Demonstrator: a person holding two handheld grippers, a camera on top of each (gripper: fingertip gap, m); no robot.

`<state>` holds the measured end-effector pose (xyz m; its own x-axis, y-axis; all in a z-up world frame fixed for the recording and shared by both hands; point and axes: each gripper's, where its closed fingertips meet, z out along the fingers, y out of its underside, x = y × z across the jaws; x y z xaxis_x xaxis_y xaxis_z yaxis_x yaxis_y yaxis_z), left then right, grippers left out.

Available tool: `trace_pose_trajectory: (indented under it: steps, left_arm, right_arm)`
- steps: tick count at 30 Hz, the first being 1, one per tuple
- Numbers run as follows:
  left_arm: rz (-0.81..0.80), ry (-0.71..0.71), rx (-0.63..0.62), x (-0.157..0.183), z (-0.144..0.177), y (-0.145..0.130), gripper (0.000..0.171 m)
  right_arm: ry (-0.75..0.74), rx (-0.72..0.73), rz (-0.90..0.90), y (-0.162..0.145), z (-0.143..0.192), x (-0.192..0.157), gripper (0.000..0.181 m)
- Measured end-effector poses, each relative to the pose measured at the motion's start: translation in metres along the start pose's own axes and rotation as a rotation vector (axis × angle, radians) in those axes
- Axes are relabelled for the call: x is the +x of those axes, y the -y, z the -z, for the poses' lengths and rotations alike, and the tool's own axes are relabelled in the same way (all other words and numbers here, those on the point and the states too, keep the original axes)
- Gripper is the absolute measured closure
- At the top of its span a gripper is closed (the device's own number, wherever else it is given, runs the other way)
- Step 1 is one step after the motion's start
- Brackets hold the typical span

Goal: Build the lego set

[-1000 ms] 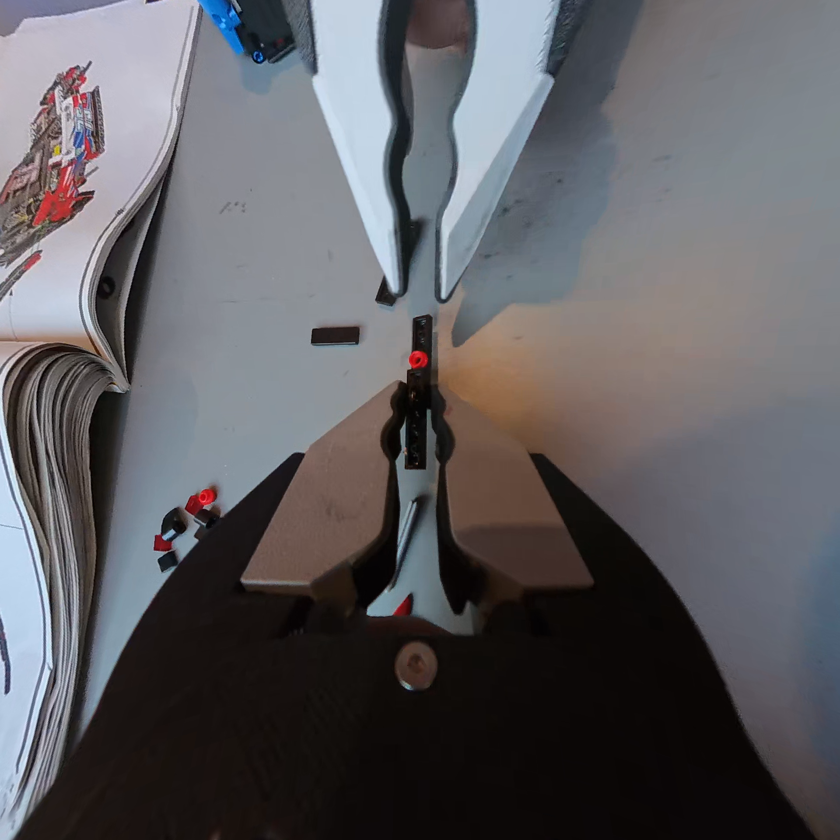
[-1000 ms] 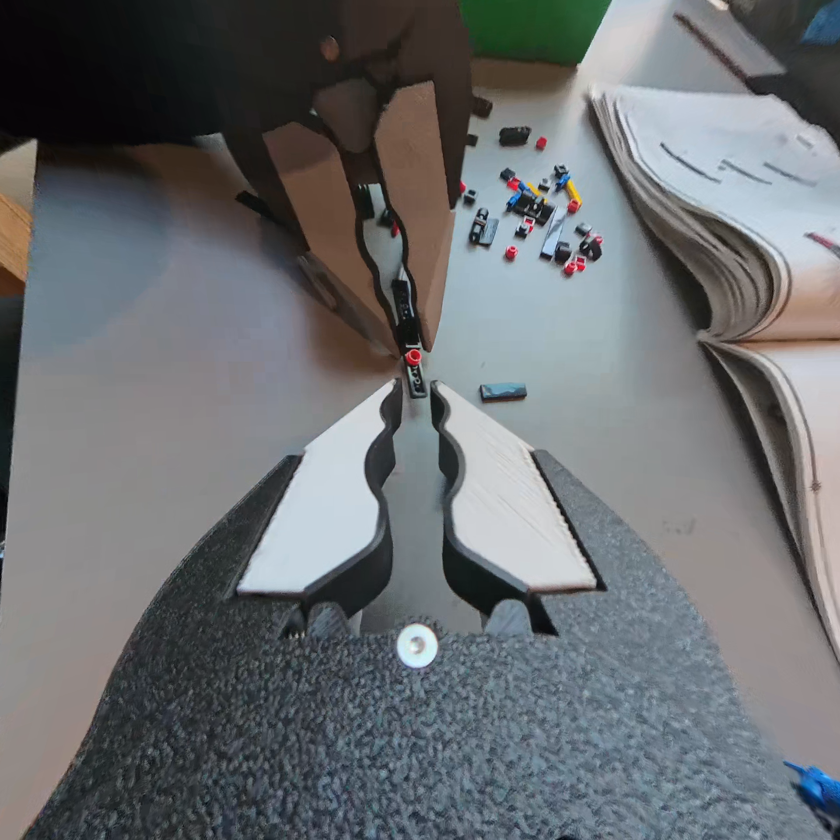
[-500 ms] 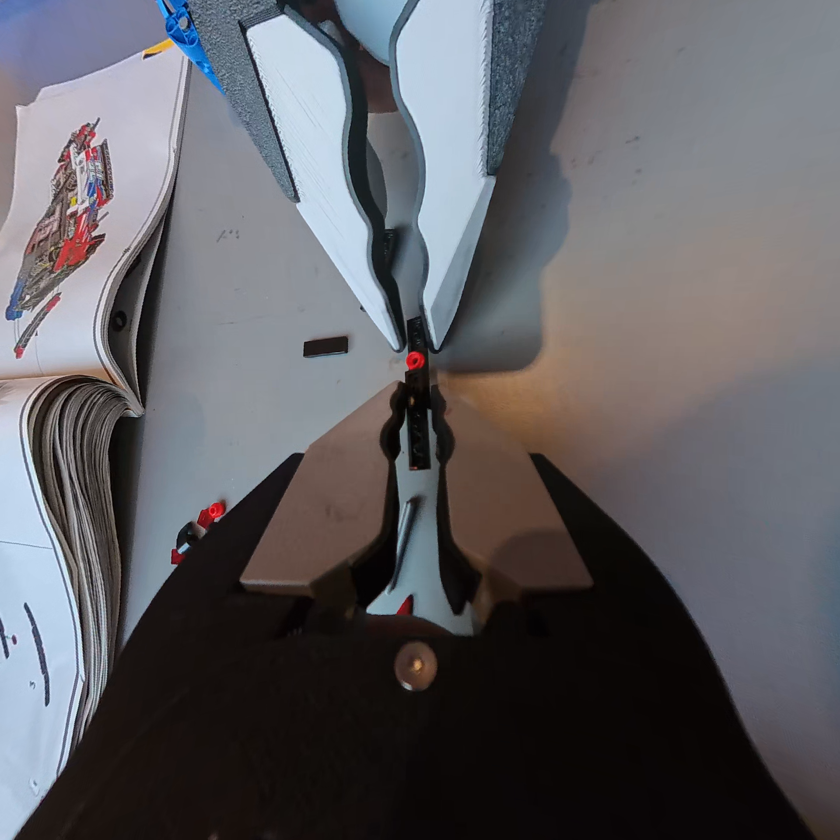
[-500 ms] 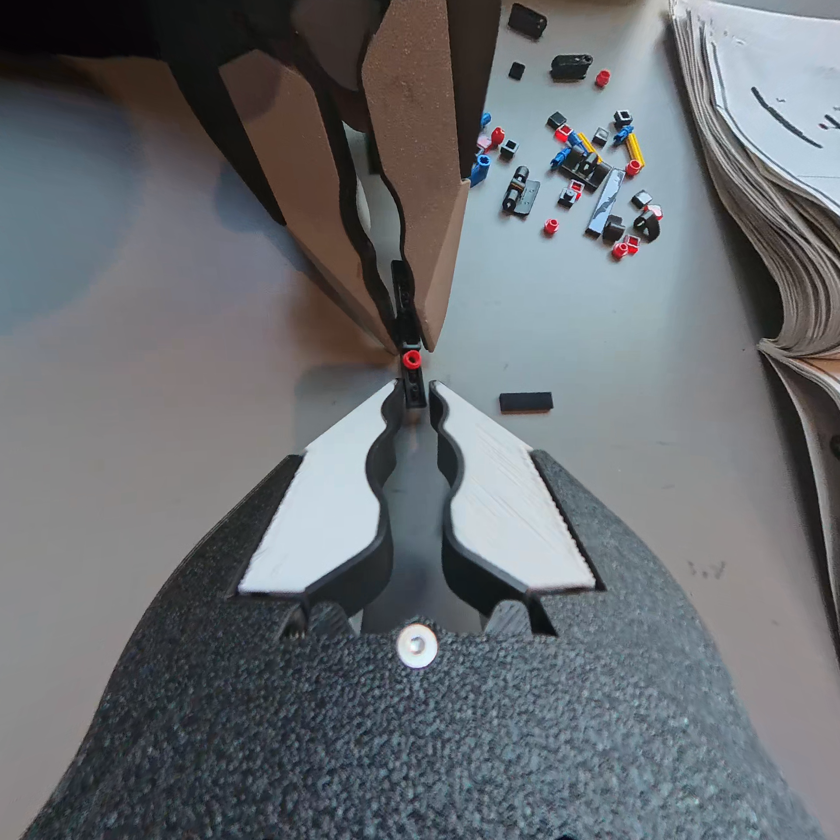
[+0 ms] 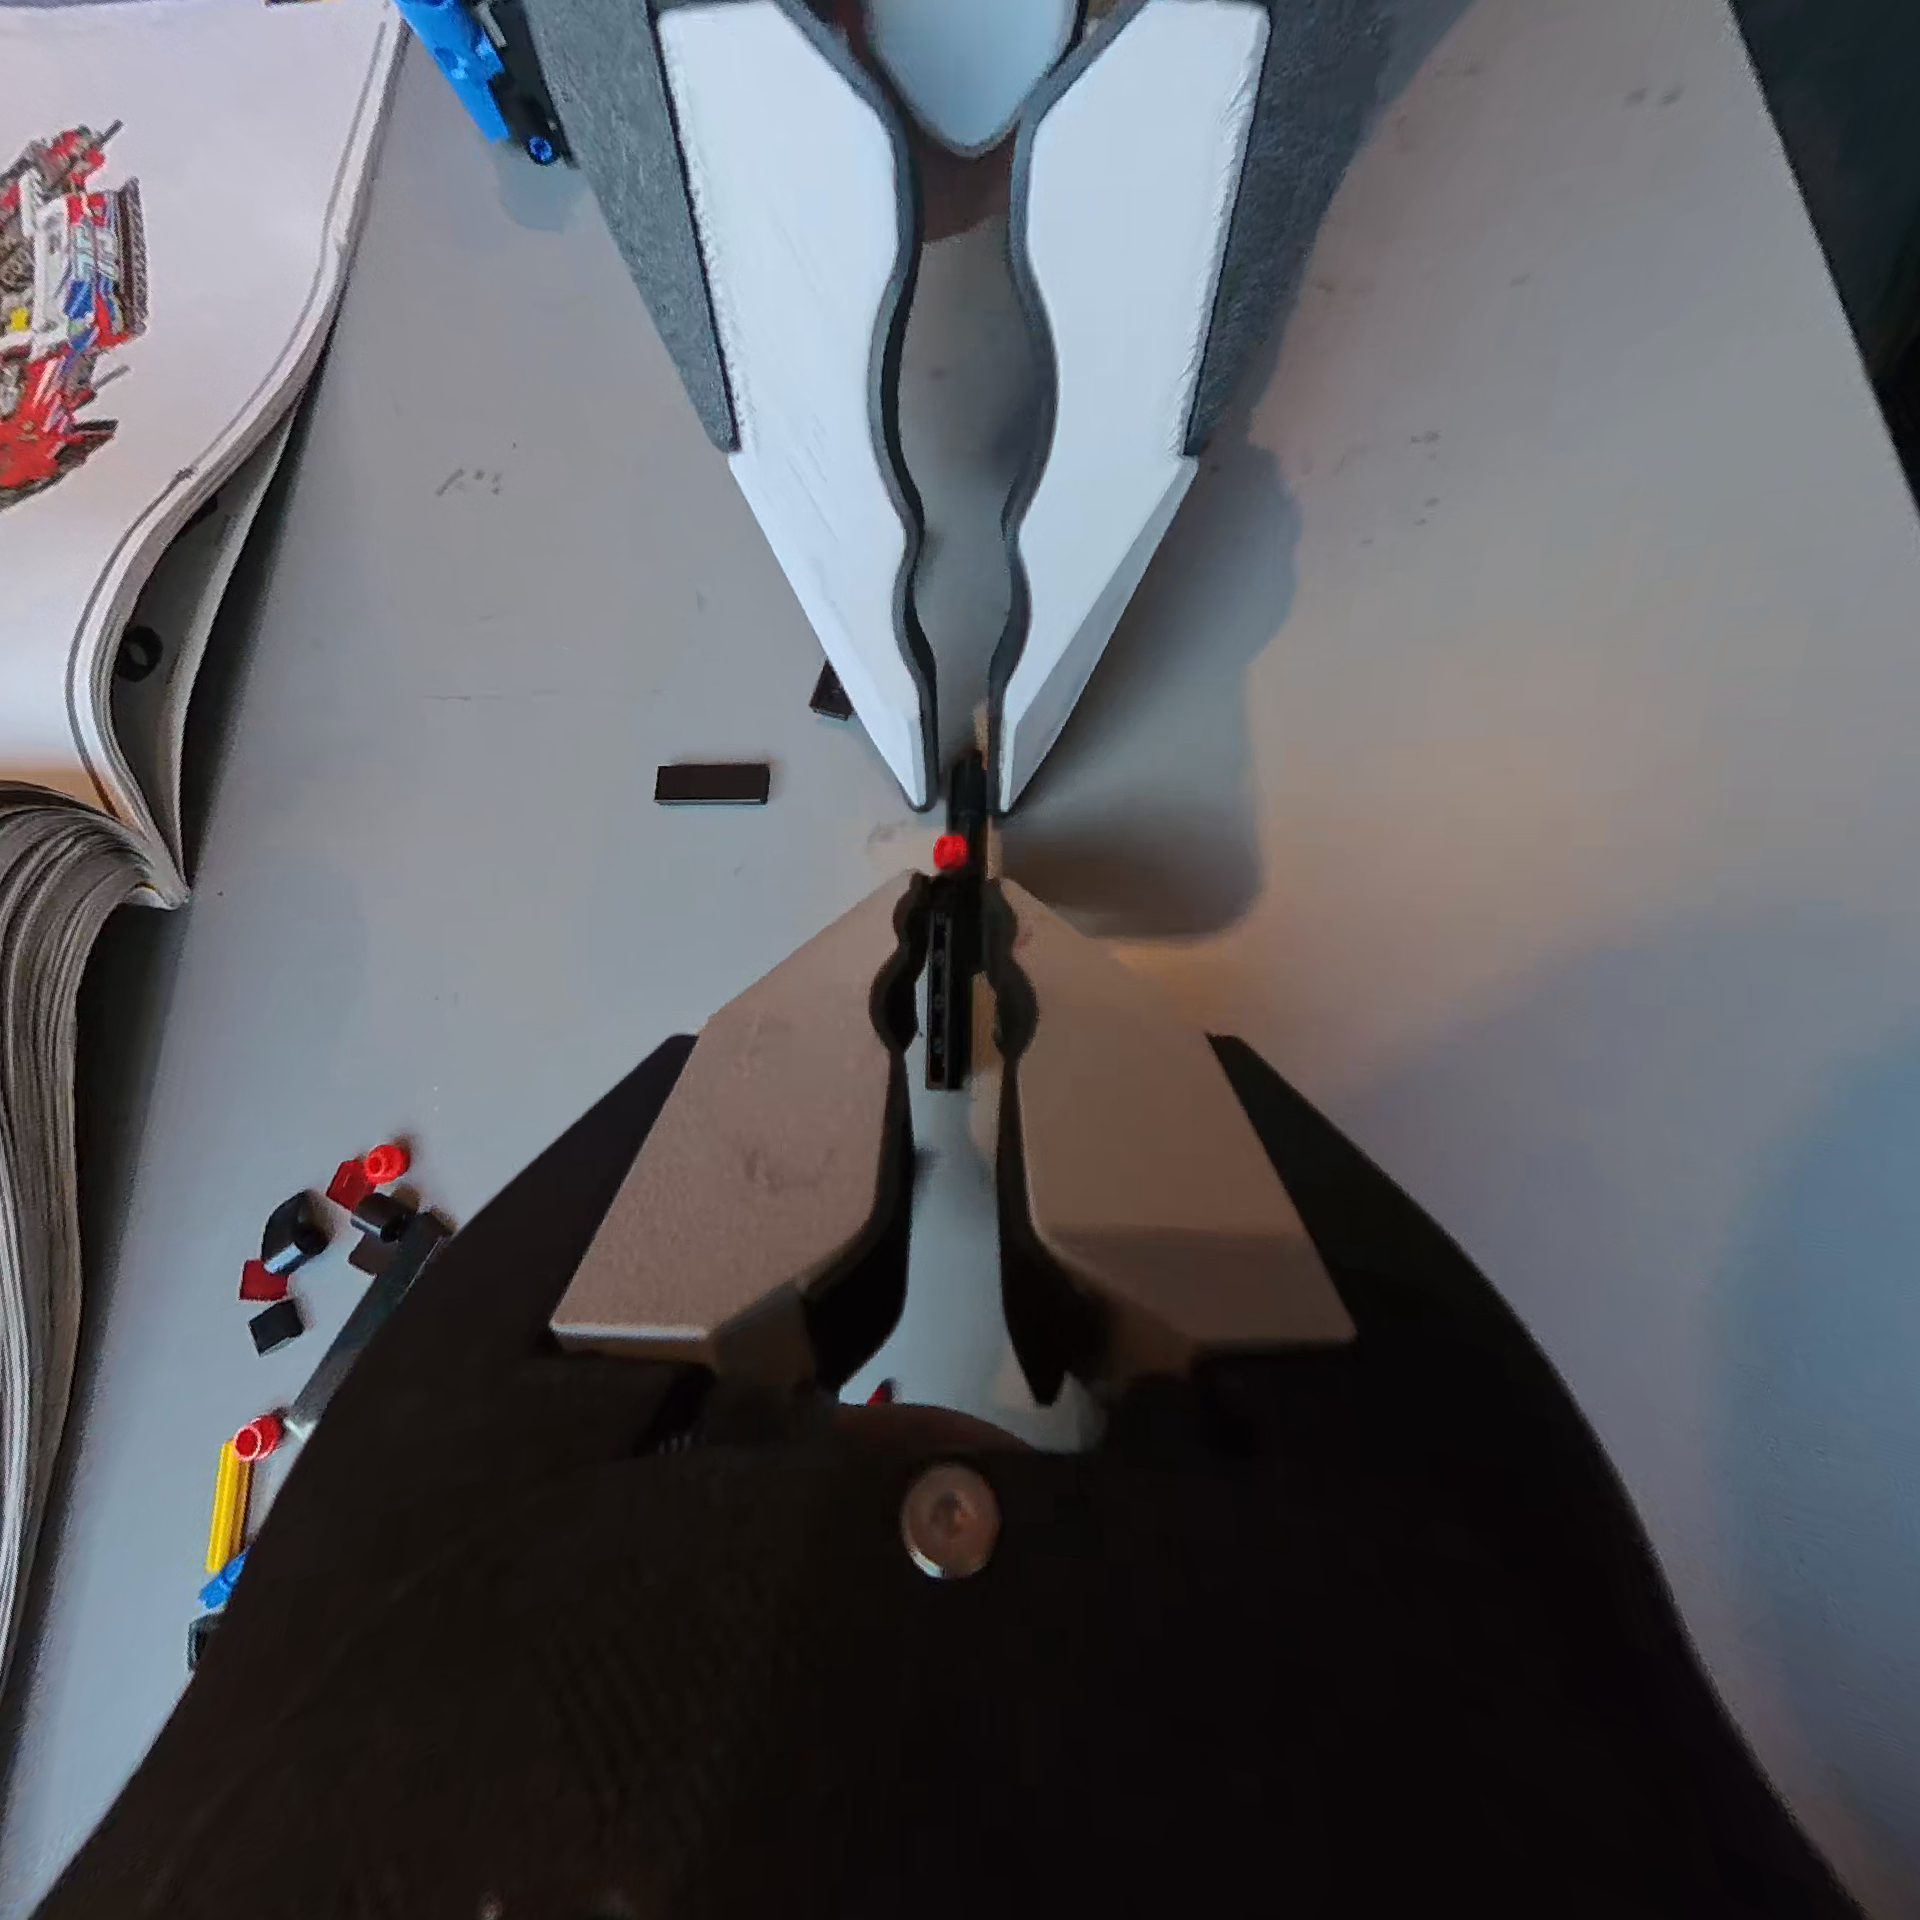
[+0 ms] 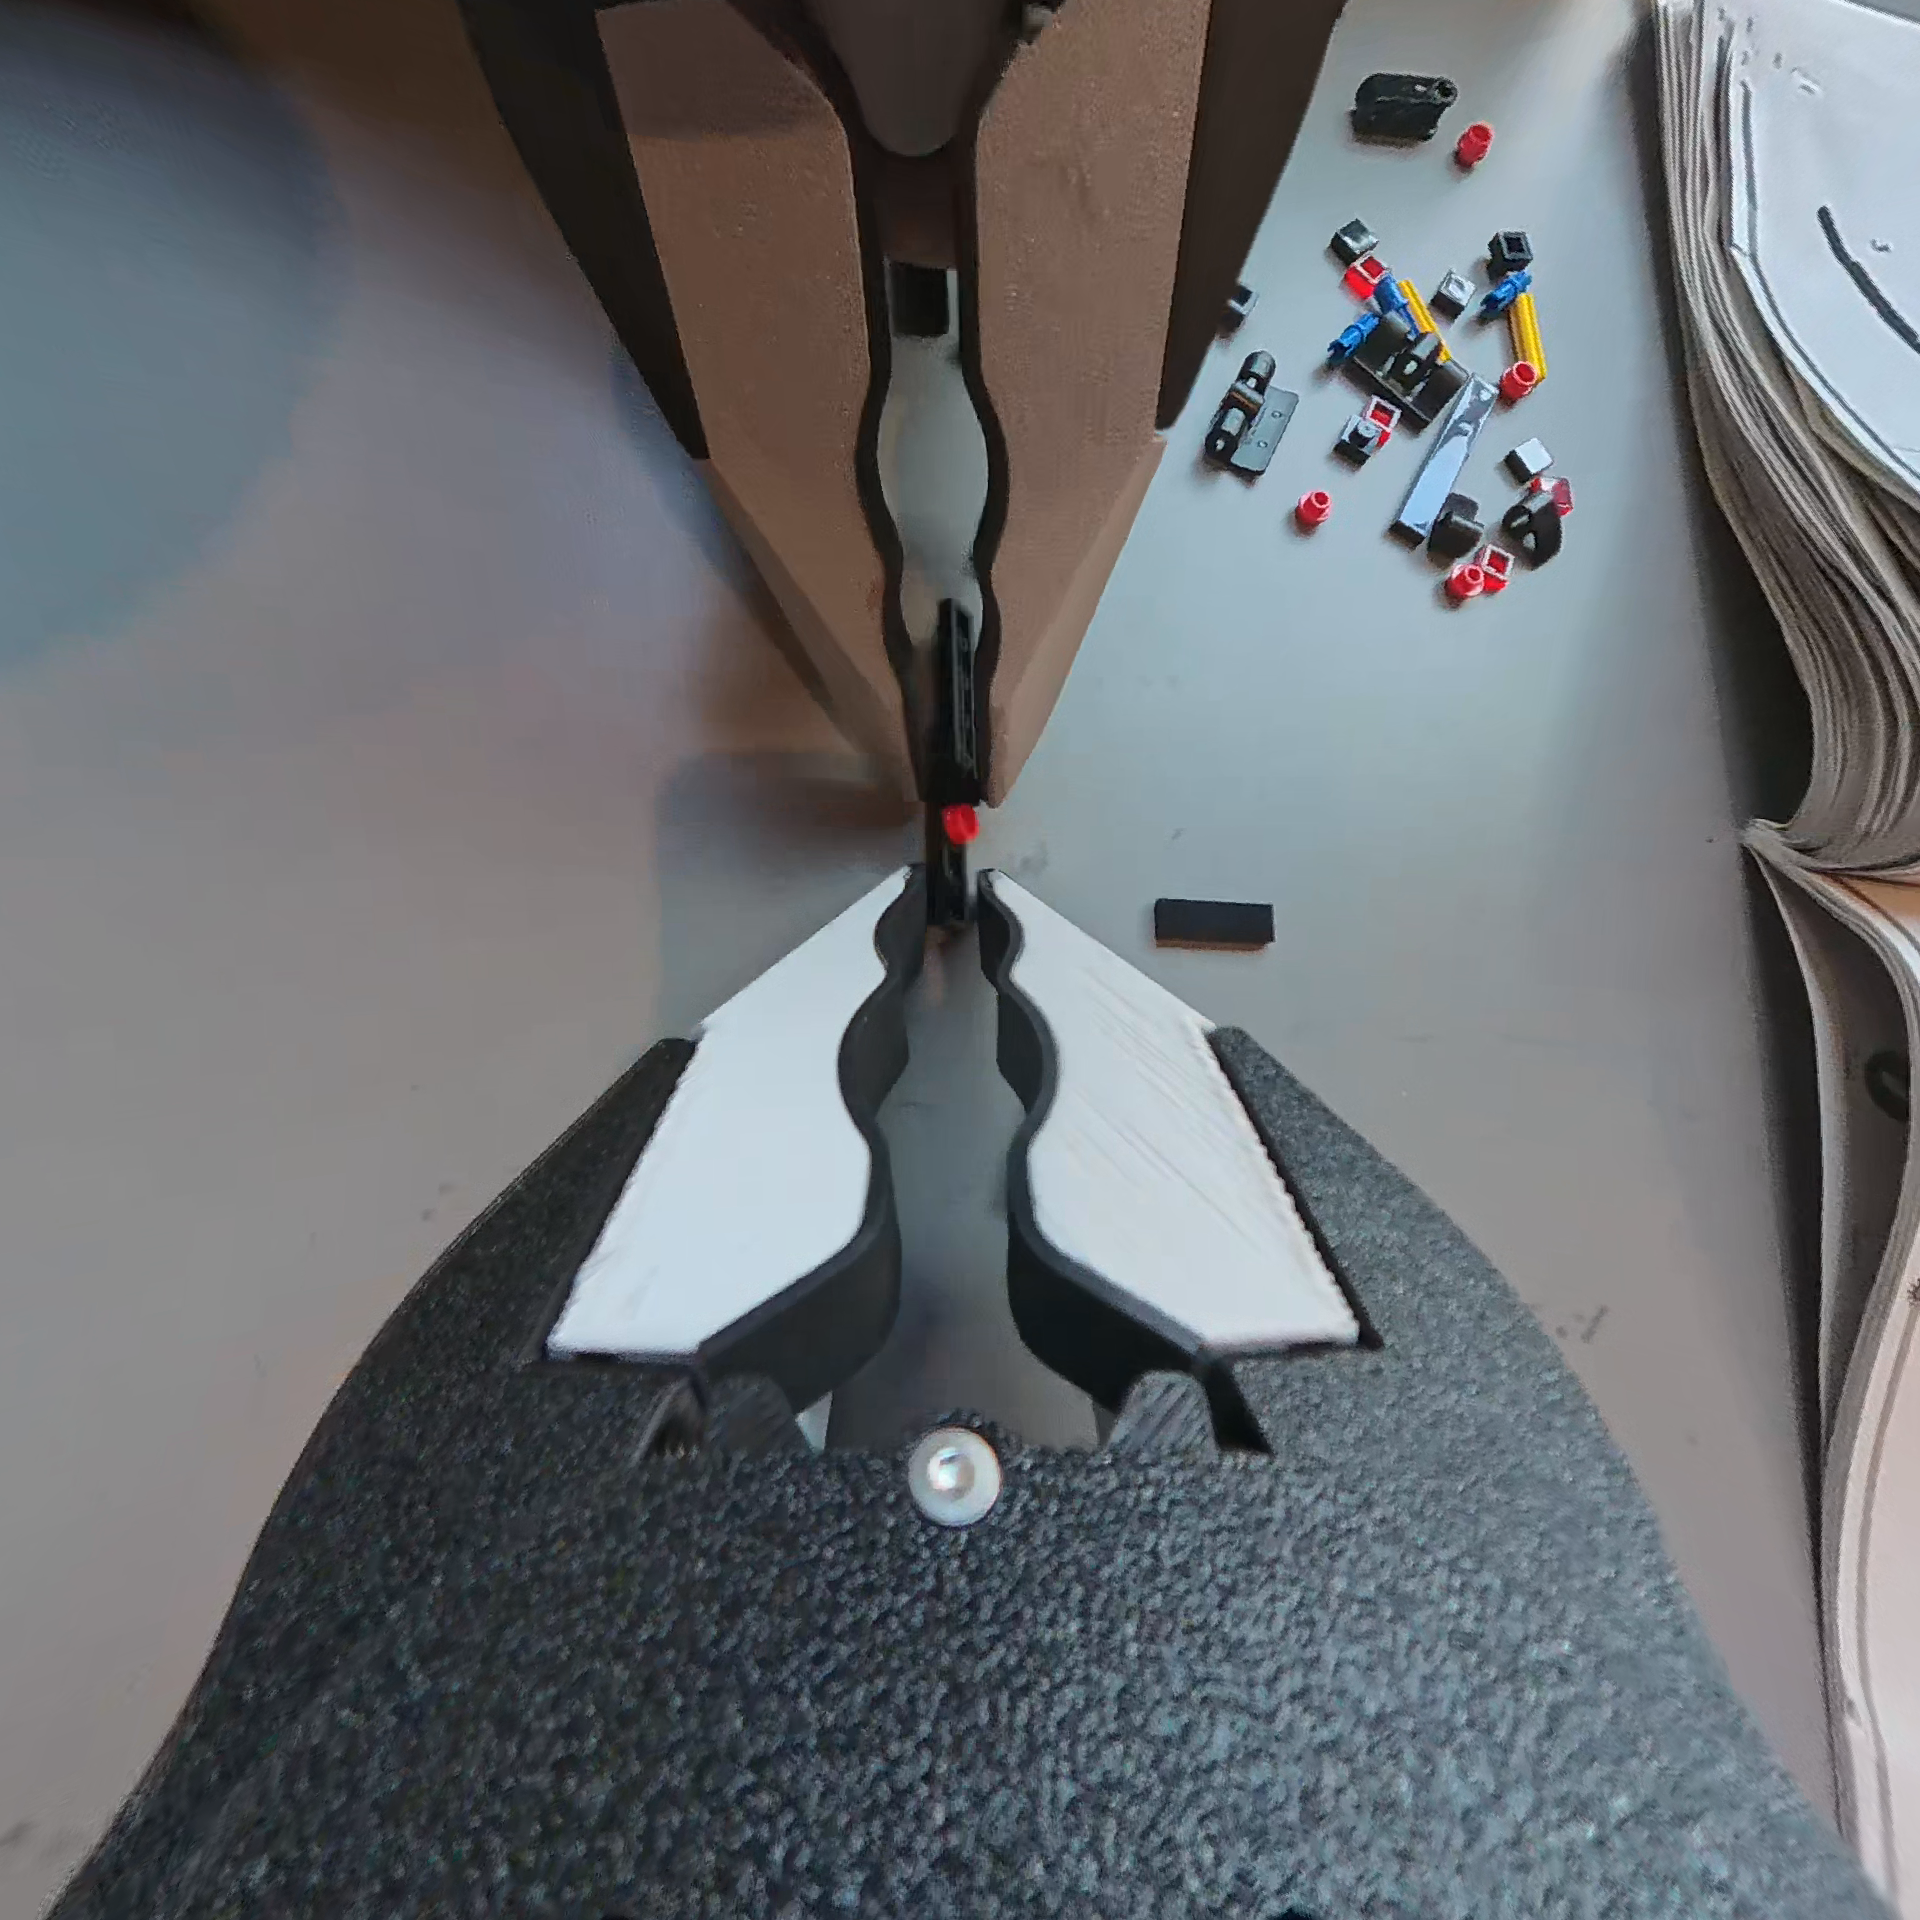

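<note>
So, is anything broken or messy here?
Nothing looks broken. Both tongs, left and right, pinch one thin black lego strip with a red stud. Loose lego pieces lie scattered beside the open instruction booklet.

From my remote station, the left gripper and right gripper meet tip to tip at table centre, the beam spanning between them, with a stud on it at the gap. In the right wrist view, a flat tile lies at 3 o'clock of the beam, loose parts at 1 o'clock, the manual beyond at 2 o'clock.
</note>
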<state>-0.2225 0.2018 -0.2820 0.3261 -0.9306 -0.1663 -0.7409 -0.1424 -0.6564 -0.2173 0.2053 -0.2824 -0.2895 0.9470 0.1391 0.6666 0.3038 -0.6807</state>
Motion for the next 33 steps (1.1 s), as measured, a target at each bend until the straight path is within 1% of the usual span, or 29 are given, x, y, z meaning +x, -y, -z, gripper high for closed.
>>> trace_pose_trajectory:
  steps: [3, 5, 7, 10, 14, 16, 18, 20, 23, 28, 33]
  left_arm:
    - [-0.014, -0.004, 0.002, 0.003, 0.000, 0.000, 0.165]
    - [-0.010, -0.011, 0.003, 0.004, 0.000, 0.001, 0.161]
    - [-0.013, -0.013, 0.002, 0.004, 0.001, 0.001, 0.157]
    - [-0.018, -0.010, 0.006, 0.004, 0.003, 0.002, 0.157]
    - [-0.002, -0.025, 0.023, 0.005, 0.006, 0.003, 0.154]
    - [0.024, -0.022, 0.037, 0.002, 0.008, 0.005, 0.155]
    - [0.053, 0.004, 0.033, -0.005, 0.010, 0.004, 0.159]
    - [0.085, 0.017, 0.024, -0.010, 0.011, 0.002, 0.160]
    - [0.131, -0.007, 0.002, -0.009, 0.009, -0.003, 0.159]
    - [0.097, -0.020, -0.018, -0.003, 0.005, -0.005, 0.155]
    - [0.121, -0.015, 0.018, -0.006, 0.011, 0.002, 0.154]
  right_arm:
    - [0.005, -0.008, -0.006, -0.001, 0.001, 0.001, 0.169]
    - [0.015, 0.002, -0.023, -0.001, 0.004, 0.001, 0.168]
    - [0.025, 0.033, -0.050, 0.002, 0.007, 0.000, 0.171]
    - [0.024, 0.067, -0.053, 0.005, 0.010, -0.001, 0.176]
    - [0.022, 0.036, -0.051, 0.001, 0.010, -0.003, 0.172]
    - [-0.004, 0.055, -0.095, 0.000, 0.018, 0.005, 0.174]
    - [-0.044, 0.069, -0.163, -0.002, 0.027, 0.018, 0.174]
    - [-0.084, 0.050, -0.214, -0.010, 0.033, 0.030, 0.173]
    - [-0.087, 0.009, -0.222, -0.021, 0.030, 0.031, 0.172]
    - [-0.069, 0.002, -0.205, -0.021, 0.021, 0.023, 0.169]
    - [-0.074, 0.000, -0.200, -0.021, 0.021, 0.026, 0.168]
